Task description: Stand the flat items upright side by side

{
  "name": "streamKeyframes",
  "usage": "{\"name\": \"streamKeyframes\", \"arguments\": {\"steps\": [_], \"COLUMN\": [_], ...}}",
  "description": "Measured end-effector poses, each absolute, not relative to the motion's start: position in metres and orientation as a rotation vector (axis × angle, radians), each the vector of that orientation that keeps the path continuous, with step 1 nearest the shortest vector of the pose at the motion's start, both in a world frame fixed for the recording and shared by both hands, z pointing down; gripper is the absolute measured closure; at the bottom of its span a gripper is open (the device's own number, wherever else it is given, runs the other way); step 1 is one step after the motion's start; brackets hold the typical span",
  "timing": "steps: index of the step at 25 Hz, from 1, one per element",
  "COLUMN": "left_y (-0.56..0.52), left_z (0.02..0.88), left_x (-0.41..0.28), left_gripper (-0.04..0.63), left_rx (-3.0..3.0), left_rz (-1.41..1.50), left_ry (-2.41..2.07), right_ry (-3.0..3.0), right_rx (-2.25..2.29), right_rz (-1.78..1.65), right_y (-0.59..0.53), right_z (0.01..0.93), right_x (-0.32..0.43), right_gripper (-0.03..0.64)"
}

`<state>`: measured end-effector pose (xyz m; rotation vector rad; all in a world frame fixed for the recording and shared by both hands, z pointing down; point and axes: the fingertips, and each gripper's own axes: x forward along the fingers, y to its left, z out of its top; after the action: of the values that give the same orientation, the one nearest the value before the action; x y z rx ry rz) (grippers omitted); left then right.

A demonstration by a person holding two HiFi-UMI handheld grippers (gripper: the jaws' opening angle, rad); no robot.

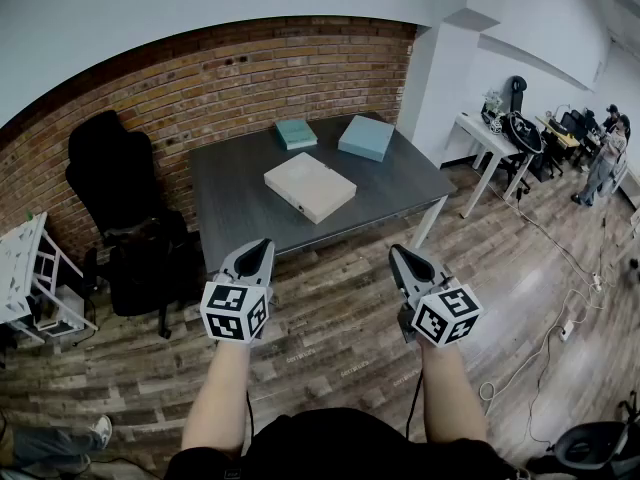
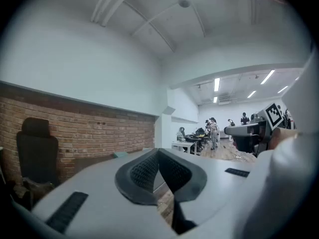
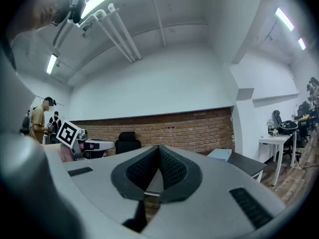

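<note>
Three flat boxes lie on the dark grey table (image 1: 400, 183): a cream one (image 1: 309, 187) in the middle, a small teal one (image 1: 296, 133) at the back, and a light blue one (image 1: 366, 137) at the back right. My left gripper (image 1: 262, 245) and right gripper (image 1: 396, 253) hover over the floor short of the table's front edge, both shut and empty. In the left gripper view the jaws (image 2: 158, 152) meet at their tips; the right gripper view shows the same (image 3: 158, 148), with the light blue box (image 3: 219, 155) beyond.
A black office chair (image 1: 120, 183) stands left of the table against the brick wall. White shelving (image 1: 30, 273) is at far left. A white desk (image 1: 490, 138) and people stand at the far right. Cables (image 1: 560, 318) trail over the wooden floor.
</note>
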<state>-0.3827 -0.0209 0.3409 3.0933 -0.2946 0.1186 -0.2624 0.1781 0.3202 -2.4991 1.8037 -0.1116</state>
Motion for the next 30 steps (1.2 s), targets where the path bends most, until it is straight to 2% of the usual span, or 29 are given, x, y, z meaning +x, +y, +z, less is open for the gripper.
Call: {"name": "streamKeyframes", "arguments": {"steps": [18,23,26,30], "left_y": [-0.001,0.005,0.012,0.021], "left_z": [0.346,0.348,0.347,0.348], "left_x": [-0.382,-0.378,-0.375,-0.37], "left_gripper": [0.575,0.563,0.476,0.417], "left_rx": [3.098,3.088,3.084,3.082], "left_rz": [0.146,0.16,0.171,0.175], "left_ry": [-0.265,-0.234,-0.202,-0.147], "right_ry": [1.783,1.791,1.796,1.793], "right_rx": [-2.475,-2.475,-2.476,-2.474], "right_rz": [-0.114,-0.154,-0.173,-0.203], "right_y": [0.202,0.207,0.211,0.216], "right_z": [0.323,0.326,0.326,0.33], "right_x": [-0.263,-0.261,-0.26,-0.258], "right_gripper": [0.597,0.523,0.47,0.367]}}
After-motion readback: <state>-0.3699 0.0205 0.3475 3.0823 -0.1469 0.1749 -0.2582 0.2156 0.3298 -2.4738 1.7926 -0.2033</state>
